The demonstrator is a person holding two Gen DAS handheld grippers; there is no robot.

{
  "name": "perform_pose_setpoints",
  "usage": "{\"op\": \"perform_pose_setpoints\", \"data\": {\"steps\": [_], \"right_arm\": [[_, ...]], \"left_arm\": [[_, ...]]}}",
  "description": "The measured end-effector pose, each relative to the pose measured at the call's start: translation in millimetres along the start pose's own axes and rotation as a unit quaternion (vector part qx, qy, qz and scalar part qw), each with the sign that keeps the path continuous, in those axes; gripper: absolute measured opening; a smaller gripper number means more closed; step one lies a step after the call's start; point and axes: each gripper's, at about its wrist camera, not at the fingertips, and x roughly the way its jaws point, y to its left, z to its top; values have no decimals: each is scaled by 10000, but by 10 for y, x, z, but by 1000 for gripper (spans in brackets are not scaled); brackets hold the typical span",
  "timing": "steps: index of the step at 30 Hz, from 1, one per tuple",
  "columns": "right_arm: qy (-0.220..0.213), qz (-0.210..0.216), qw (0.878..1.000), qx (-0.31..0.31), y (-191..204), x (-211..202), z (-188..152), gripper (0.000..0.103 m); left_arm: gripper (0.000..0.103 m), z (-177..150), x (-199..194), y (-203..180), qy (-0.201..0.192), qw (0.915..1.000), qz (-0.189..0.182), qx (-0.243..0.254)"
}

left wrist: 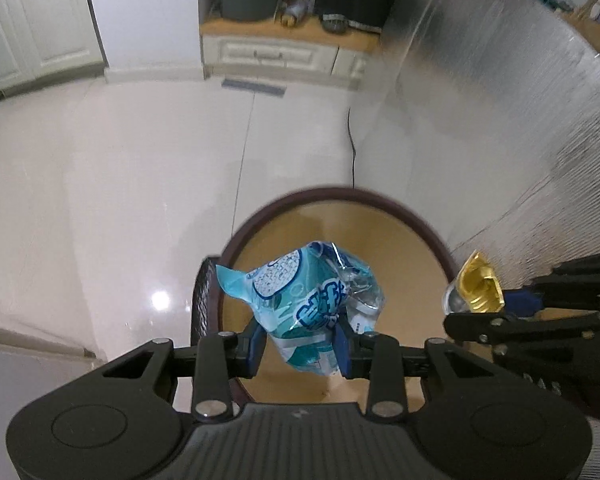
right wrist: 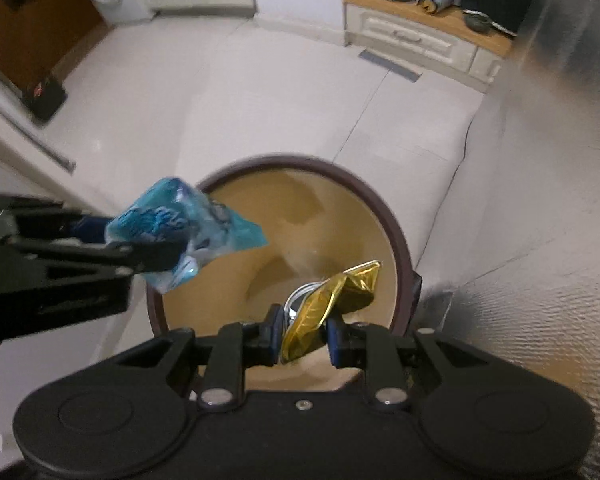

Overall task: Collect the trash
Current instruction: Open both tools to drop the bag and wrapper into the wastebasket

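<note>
- Blue wrapper [left wrist: 304, 304]: a crumpled blue-and-white plastic packet, pinched at its lower part by the left gripper [left wrist: 300, 346], whose blue pads are clenched on it. It hangs over the open mouth of the waste bin [left wrist: 420, 216], toward the bin's left rim as seen from the left wrist.
- Gold wrapper [right wrist: 328, 308]: a creased gold-foil piece with a silvery inner face, grasped between the pads of the right gripper [right wrist: 304, 340]. It too is held above the bin's opening, toward the rim nearest the camera in the right wrist view.
- Waste bin: round, with a dark maroon rim and a tan interior. No contents can be made out inside it.
- Step in hand, as judged: releasing both pieces into the bin. To do it well, each gripper should be brought further over the centre of the opening before the pads part. The blue wrapper lies close to the rim and, being light and bulky, could catch on the edge or drift outside. Opening one gripper at a time would let each fall be checked.
- Writing: the blue wrapper bears large blue characters outlined in white and a white dotted panel. They are too crumpled and blurred to read, and no brand can be named. The gold wrapper shows no legible print.
- Surroundings: a pale glossy tiled floor [left wrist: 120, 200], a silvery textured sheet [left wrist: 520, 140] just beside the bin, and a white cabinet [left wrist: 280, 56] well apart.
</note>
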Motion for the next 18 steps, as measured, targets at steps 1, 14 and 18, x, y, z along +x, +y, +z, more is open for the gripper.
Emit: {"op": "perform_pose_setpoints", "data": {"steps": [1, 14, 18], "right_arm": [[39, -52, 9999, -105, 36, 22, -8, 23], [544, -230, 9942, -901, 225, 323, 0, 23], [634, -275, 9929, -964, 213, 425, 56, 23]], "left_arm": [[37, -16, 60, 21, 76, 10000, -19, -23], [37, -132, 444, 102, 650, 9977, -170, -23], [37, -120, 489, 42, 726, 9972, -106, 138]]}}
